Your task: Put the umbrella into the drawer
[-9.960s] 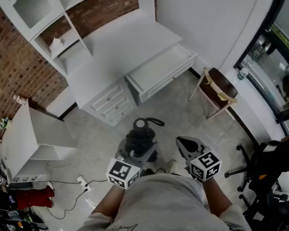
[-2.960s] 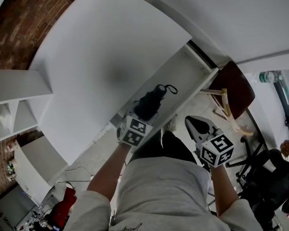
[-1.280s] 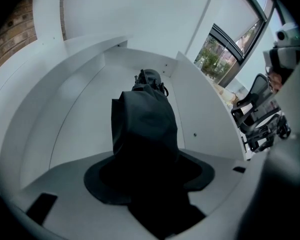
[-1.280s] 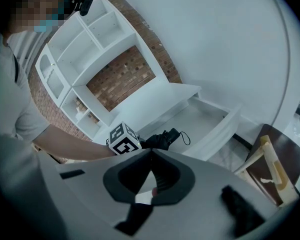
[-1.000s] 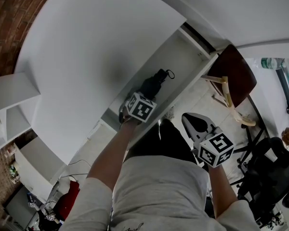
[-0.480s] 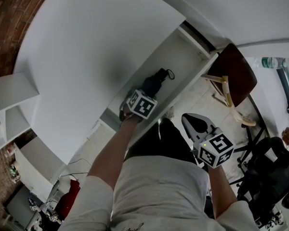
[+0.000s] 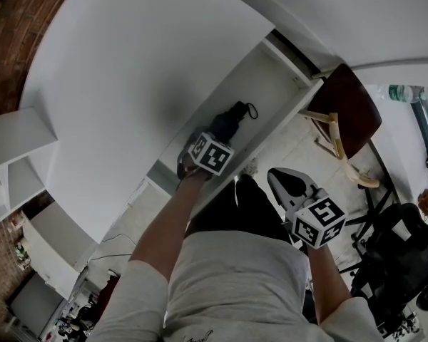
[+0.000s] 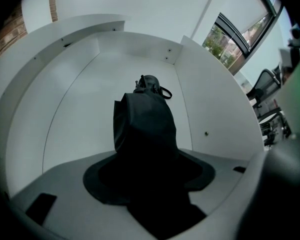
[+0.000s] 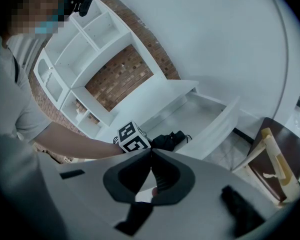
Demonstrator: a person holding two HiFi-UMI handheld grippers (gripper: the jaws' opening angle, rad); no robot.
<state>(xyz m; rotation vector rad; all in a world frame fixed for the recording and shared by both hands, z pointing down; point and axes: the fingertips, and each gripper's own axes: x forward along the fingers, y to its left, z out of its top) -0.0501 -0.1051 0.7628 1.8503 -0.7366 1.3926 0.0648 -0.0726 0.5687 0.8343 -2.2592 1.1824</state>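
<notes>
We counted one umbrella (image 7: 230, 122), one open drawer (image 7: 274, 84), one white bench (image 7: 128, 77), two tongs, namely the left tongs (image 7: 208, 142) and the right tongs (image 7: 279, 180), one brown chair (image 7: 351, 111), one black office chair (image 7: 399, 262) and one bottle (image 7: 404, 92).

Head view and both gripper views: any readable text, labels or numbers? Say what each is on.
No readable text in any view.
Square black-and-white patterns only, no letters: left marker cube, right marker cube.
Too small to read: anything on the bottle.
No print visible: umbrella.
</notes>
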